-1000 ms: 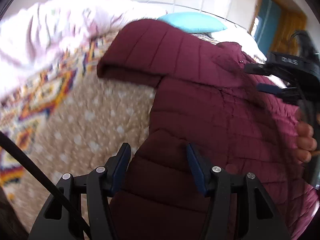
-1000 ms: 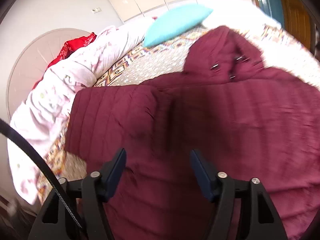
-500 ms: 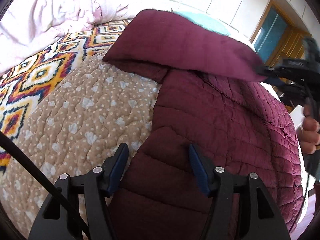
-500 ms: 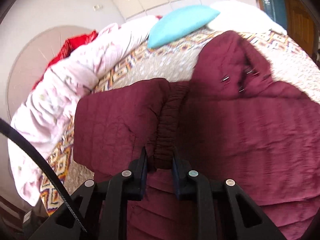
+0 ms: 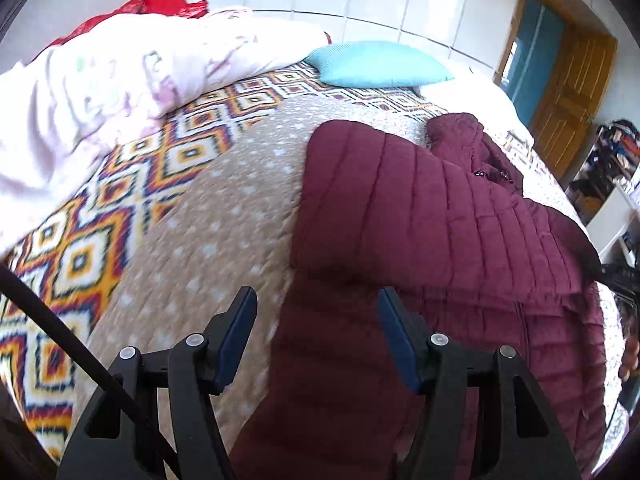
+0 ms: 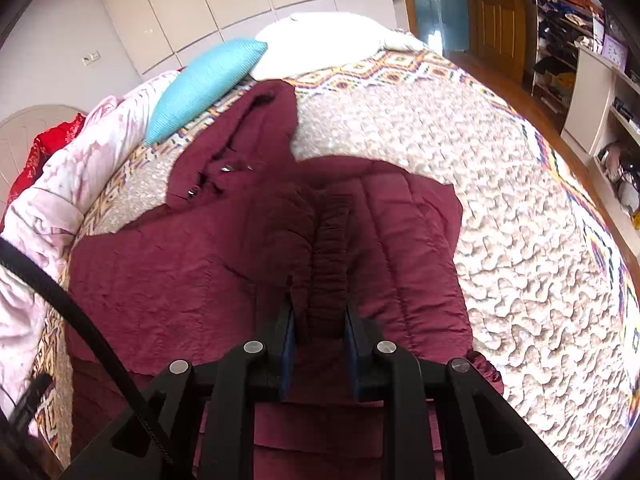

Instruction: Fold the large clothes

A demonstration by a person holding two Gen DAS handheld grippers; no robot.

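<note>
jacket (image 6: 168, 280): lay spread across the bed (image 6: 520, 240), straight ahead of and beneath both hand-held grippers, hood end farthest from them, flat enough to take a fold.
cuff (image 6: 330, 264): the ribbed sleeve end ran forward from between the right jaws, probably chosen because it gives a firm, narrow bite on bulky padding.
right hand-held gripper (image 6: 318, 320): narrow, its jaws having just closed onto the cuff, pads pressing it from both sides so the sleeve could be carried over the body.
sleeve (image 5: 400, 200): seen from the left, it lay folded across the jacket, ahead and right of the jaws.
left hand-held gripper (image 5: 316, 328): jaws wide, holding nothing, with the jacket's near edge below the gap; likely poised to pin or take that side.
</note>
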